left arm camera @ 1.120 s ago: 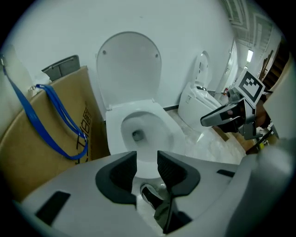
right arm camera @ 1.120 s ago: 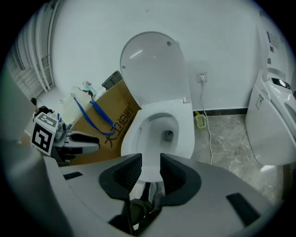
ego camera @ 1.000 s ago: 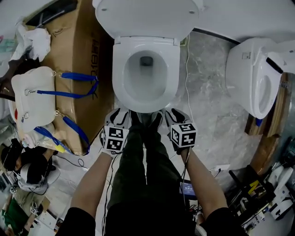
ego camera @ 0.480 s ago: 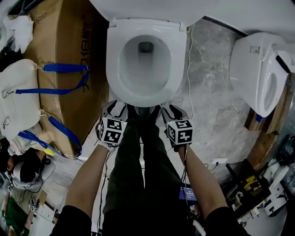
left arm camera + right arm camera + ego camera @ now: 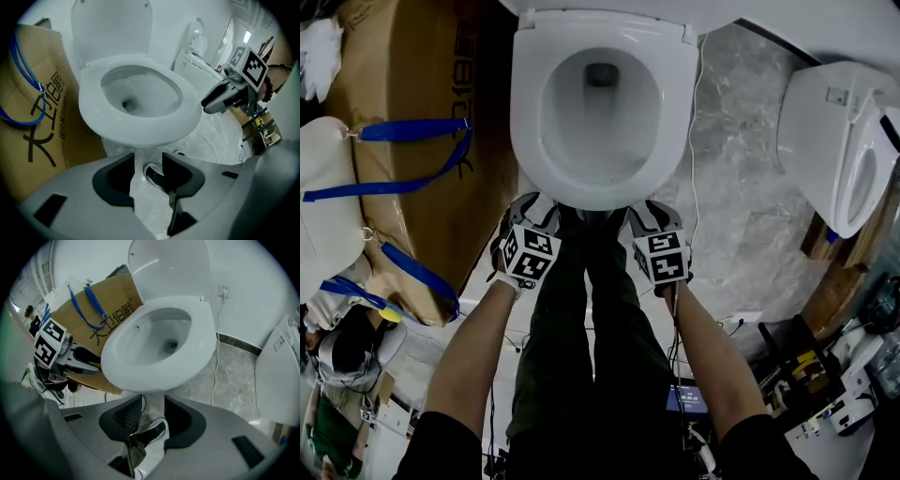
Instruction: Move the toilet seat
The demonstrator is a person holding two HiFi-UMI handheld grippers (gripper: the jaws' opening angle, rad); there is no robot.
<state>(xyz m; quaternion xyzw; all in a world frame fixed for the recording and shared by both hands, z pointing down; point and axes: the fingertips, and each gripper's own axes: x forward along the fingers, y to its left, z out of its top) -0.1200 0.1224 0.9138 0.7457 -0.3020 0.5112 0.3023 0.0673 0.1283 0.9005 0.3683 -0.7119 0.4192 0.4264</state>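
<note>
The fingers [image 5: 115,183] of the left gripper [image 5: 148,164] stand a little apart with nothing between them. Through the narrow gap show only the pale floor [image 5: 140,206] and the toe of a dark shoe [image 5: 154,176]. The right gripper [image 5: 153,404] is the same: its fingers [image 5: 183,420] are parted by a narrow gap and hold nothing, and a shoe and a trouser leg show between and below them.

The toilet seat [image 5: 527,112] is white and lies down flat on the rim of the bowl [image 5: 598,112]. The lid [image 5: 112,28] stands raised behind it against the white wall. Both grippers are held low, just before the front curve of the seat and below it, and do not touch it. From the head view the left gripper is at the left of the person's legs [image 5: 591,356] and the right gripper at the right of them. Each marker cube faces up.

A large cardboard box [image 5: 403,84] with dark print and blue straps [image 5: 412,131] stands just beside the toilet on the left, and a white bag [image 5: 319,216] lies against it. A thin white cord [image 5: 694,187] runs along the grey marbled floor at the right of the bowl. A second white toilet [image 5: 825,141] stands further right, well apart from the first.
</note>
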